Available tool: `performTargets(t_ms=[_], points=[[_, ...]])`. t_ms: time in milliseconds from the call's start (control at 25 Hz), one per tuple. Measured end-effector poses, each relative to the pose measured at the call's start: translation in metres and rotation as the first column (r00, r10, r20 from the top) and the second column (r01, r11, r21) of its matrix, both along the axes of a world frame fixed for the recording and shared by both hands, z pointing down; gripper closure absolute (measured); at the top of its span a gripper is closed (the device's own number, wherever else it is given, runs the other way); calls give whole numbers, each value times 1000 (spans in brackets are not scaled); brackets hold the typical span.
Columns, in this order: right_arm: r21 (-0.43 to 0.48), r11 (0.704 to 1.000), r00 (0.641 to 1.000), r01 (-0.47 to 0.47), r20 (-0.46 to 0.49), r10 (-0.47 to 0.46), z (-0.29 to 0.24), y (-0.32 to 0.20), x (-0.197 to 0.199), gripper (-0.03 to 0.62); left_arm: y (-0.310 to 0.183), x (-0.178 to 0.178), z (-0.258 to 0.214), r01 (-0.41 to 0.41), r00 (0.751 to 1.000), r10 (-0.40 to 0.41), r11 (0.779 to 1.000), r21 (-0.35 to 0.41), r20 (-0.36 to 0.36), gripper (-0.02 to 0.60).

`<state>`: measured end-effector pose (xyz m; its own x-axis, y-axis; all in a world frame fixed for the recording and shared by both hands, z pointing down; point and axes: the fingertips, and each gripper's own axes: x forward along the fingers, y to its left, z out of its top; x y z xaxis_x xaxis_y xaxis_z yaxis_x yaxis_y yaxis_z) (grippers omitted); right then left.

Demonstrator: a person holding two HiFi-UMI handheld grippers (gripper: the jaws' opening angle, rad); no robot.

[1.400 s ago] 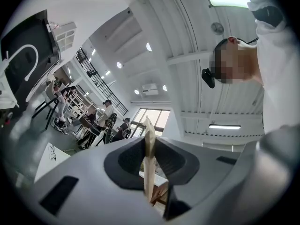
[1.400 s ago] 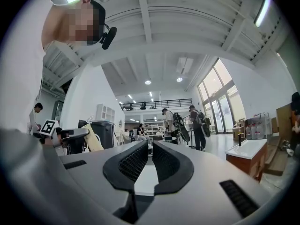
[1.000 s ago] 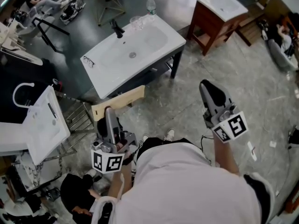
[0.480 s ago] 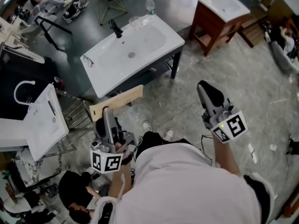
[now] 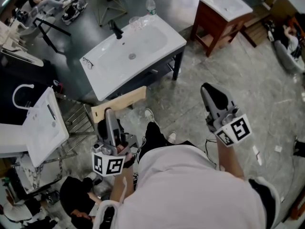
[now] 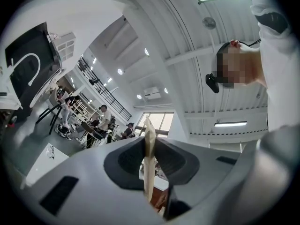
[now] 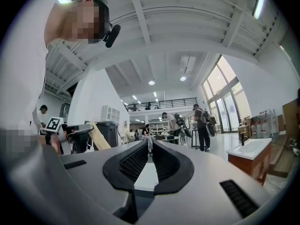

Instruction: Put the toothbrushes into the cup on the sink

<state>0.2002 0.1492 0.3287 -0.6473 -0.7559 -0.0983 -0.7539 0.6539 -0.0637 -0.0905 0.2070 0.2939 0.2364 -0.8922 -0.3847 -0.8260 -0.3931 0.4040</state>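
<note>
My left gripper (image 5: pixel 109 114) is shut on a long flat beige pack (image 5: pixel 120 104) that sticks out past its tips toward the sink. In the left gripper view the pack (image 6: pixel 149 165) shows edge-on, clamped between the two pads of that gripper (image 6: pixel 150 142). What it contains I cannot make out. The white sink (image 5: pixel 109 68) stands well ahead of me, with a clear cup (image 5: pixel 136 22) at its back edge beside a water bottle (image 5: pixel 149 5). My right gripper (image 5: pixel 213 90) is held out at the right, its jaws (image 7: pixel 149 151) together with nothing between them.
A black faucet (image 5: pixel 116 30) and a pair of glasses (image 5: pixel 88 62) are on the sink. A second sink on a wooden cabinet (image 5: pixel 228 4) stands at the back right, a tilted white basin (image 5: pixel 45 128) at the left. People sit and stand around the room.
Both grippers have stayed as they were. My foot has stepped forward on the floor toward the sink, and the view has shifted slightly.
</note>
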Motion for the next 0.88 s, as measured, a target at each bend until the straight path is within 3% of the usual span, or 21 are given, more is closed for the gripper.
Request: performTargets(t_ms=[400, 880], points=[[-13, 1000, 999, -25, -21, 25, 5, -24, -11, 540, -36, -12, 10, -31, 999, 31, 999, -9, -27, 518], [-32, 999, 999, -17, -37, 16, 4, -109, -56, 540, -118, -54, 14, -36, 999, 35, 999, -36, -41, 518]])
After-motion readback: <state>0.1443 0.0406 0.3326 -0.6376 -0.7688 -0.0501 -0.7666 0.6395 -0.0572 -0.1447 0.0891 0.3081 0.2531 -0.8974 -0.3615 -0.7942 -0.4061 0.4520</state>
